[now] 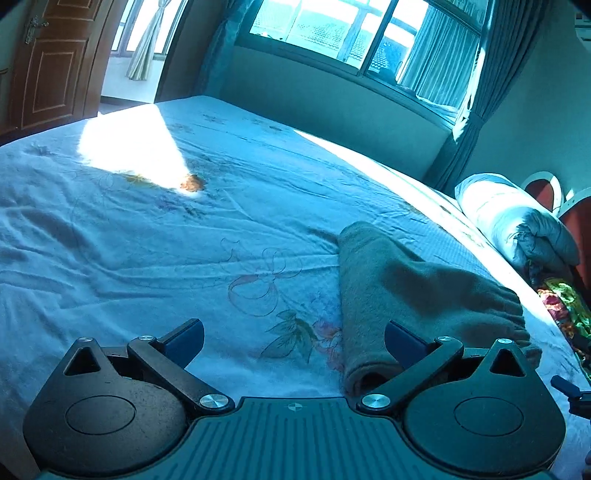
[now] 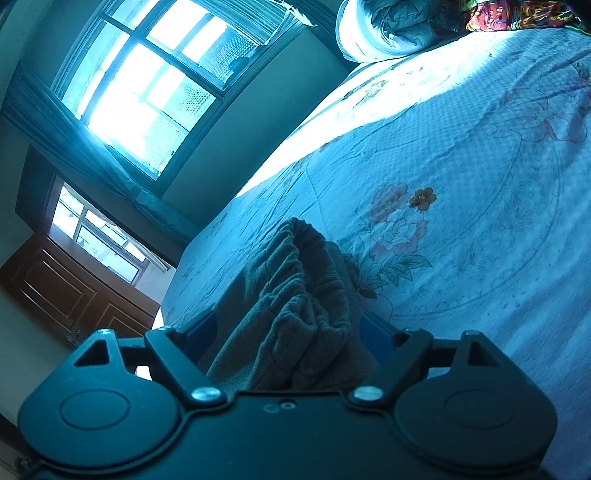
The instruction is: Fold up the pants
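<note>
The grey fleece pants [image 1: 406, 291] lie folded into a thick bundle on the flowered bed sheet [image 1: 184, 258], elastic waistband to the right. My left gripper [image 1: 293, 341] is open and empty just left of the bundle; its right finger overlaps the bundle's near end. In the right wrist view the waistband end of the pants [image 2: 295, 291] sits between the wide-apart fingers of my right gripper [image 2: 291, 336], which is open around it. I cannot tell whether the pads touch the cloth.
A rolled white quilt [image 1: 517, 225] and a bright flowered cloth [image 1: 565, 302] lie at the bed's head end, also in the right wrist view [image 2: 373, 33]. A window [image 1: 354, 33], curtains and a wooden door [image 1: 51, 62] stand beyond the bed.
</note>
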`<state>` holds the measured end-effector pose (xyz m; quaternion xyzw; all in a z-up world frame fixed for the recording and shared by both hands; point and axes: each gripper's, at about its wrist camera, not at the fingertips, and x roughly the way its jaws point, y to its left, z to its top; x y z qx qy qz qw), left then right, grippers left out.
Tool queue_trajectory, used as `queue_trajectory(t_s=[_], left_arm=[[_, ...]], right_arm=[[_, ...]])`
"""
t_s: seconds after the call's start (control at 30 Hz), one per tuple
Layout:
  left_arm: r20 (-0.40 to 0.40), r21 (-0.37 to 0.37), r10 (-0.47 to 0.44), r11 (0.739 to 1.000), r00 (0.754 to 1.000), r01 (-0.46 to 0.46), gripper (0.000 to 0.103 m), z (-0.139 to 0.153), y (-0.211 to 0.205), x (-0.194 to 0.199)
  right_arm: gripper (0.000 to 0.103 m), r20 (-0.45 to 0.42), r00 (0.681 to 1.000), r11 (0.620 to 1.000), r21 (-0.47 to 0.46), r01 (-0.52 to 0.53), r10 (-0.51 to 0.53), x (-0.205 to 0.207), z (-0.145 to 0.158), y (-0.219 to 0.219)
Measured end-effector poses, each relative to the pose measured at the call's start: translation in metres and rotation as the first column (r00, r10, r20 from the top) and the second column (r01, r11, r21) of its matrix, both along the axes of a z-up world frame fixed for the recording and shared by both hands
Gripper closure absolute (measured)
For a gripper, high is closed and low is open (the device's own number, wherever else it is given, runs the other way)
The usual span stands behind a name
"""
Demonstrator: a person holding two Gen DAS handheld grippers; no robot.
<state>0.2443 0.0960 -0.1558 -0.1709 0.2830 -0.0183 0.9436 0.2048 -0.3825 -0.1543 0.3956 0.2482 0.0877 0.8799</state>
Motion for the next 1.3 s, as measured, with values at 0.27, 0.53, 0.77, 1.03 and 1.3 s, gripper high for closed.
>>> queue_trajectory(t_s=[0.27, 0.53, 0.77, 1.03, 1.3], left_arm=[[-0.003, 0.046, -0.058, 0.997, 0.998, 0.058, 0.000, 0.013, -0.021, 0.068], [-0.124, 0.081, -0.095, 0.991, 0.988, 0.106, 0.000, -0.015, -0.036, 0.093], [-0.077, 0.023, -0.124, 0.992, 0.989, 0.126, 0.000, -0.015, -0.027, 0.091], [-0.047, 0.056, -0.130, 0.990, 0.990, 0.133, 0.000, 0.007, -0.046, 0.147], [-0.103, 0.055, -0.155, 0.985, 0.983, 0.161, 0.000, -0.007, -0.060, 0.177]], right_arm=[[0.024, 0.097, 0.988, 0.993, 0.011, -0.120, 0.118, 0.044, 0.021, 0.029], [0.068, -0.104, 0.983, 0.981, -0.103, -0.164, 0.153, 0.088, -0.019, 0.039], [0.032, 0.004, 0.985, 0.980, -0.105, -0.171, 0.172, 0.061, 0.007, 0.016], [0.028, 0.043, 0.975, 0.973, -0.080, -0.214, 0.218, 0.107, 0.027, 0.053], [0.028, -0.003, 0.953, 0.931, 0.214, -0.296, 0.304, 0.183, 0.003, 0.085]])
